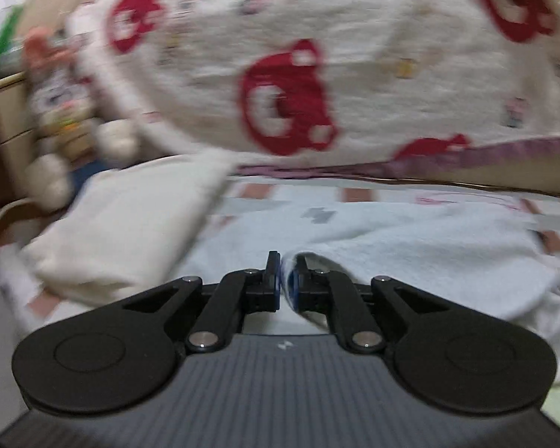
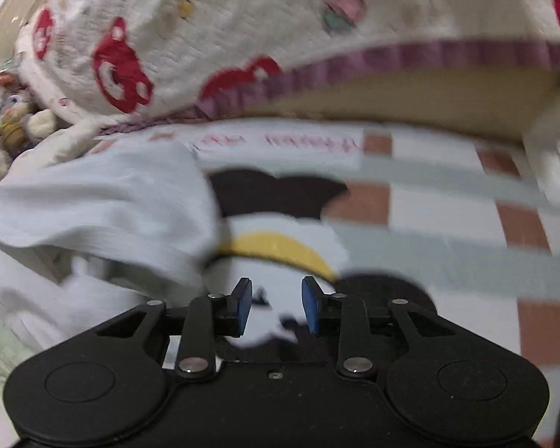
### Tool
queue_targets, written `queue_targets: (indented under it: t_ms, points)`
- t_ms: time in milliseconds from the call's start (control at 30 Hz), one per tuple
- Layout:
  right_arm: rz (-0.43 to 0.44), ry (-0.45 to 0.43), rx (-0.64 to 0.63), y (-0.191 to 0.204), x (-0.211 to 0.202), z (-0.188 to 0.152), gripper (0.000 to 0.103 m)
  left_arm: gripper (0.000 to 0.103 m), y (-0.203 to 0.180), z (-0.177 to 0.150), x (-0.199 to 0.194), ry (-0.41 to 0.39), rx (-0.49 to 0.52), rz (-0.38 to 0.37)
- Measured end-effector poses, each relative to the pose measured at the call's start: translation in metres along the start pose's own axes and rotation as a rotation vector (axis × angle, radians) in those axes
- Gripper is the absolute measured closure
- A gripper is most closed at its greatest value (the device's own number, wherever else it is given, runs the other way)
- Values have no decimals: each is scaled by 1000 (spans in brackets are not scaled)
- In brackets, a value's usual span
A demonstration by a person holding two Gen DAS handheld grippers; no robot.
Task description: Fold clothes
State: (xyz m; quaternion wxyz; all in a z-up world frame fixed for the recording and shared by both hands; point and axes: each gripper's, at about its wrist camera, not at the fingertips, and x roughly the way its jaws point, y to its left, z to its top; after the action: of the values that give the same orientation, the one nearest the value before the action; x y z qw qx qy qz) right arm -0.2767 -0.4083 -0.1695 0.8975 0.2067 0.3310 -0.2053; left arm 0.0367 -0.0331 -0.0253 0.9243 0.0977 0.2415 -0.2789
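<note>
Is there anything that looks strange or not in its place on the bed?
Nothing looks damaged or spilled. The light blue garment lies crumpled rather than flat, one edge pinched in the left gripper. The right gripper is open and empty above the bedsheet. Both views are blurred.

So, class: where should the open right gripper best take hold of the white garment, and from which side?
Probably the ribbed hem lying to the left of the right gripper. That edge lifts off the bedsheet, so one finger could slide under from the right. The left gripper already pinches another edge.
</note>
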Motion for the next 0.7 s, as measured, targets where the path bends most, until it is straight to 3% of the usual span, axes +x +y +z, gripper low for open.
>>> queue_targets:
  t_ms: [133, 267, 333, 533, 700]
  points:
    - [139, 22, 19, 10, 6, -8, 64, 98, 20, 2, -1, -33, -43, 94]
    - [243, 59, -62, 37, 8, -13, 60, 98, 37, 6, -5, -74, -79, 183]
    - [253, 86, -115, 48, 11, -15, 60, 98, 46, 7, -9, -98, -105, 220]
    - [244, 101, -92, 59, 22, -21, 60, 98, 72, 3, -7, -64, -213, 203]
    - [236, 113, -73, 67, 30, -26, 49, 98, 75, 0, -5, -58, -227, 186]
